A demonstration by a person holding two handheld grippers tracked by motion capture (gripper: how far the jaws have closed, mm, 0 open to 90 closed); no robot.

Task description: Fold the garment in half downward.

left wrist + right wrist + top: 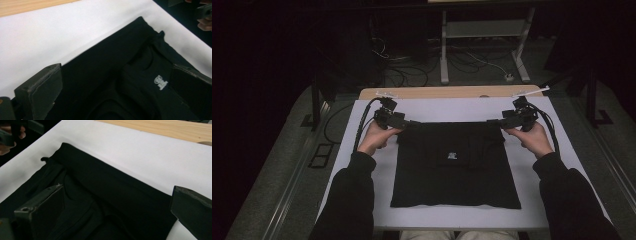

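Sleeves [347, 200] enter at bottom; black garment [455, 167] lies folded flat on white surface [532, 210]. Left gripper [409, 122] and right gripper [493, 121] at its far corners; fingers released, gripping nothing.

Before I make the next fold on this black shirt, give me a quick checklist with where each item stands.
1. Left gripper open, free of cloth: ok.
2. Right gripper open, free of cloth: ok.
3. Black shirt folded into a rectangle, lying flat: ok.
4. Shirt wholly on the white mat: ok.
5. Far edge straight: not ok, small bump at one corner.
6. Layers underneath even: cannot tell.
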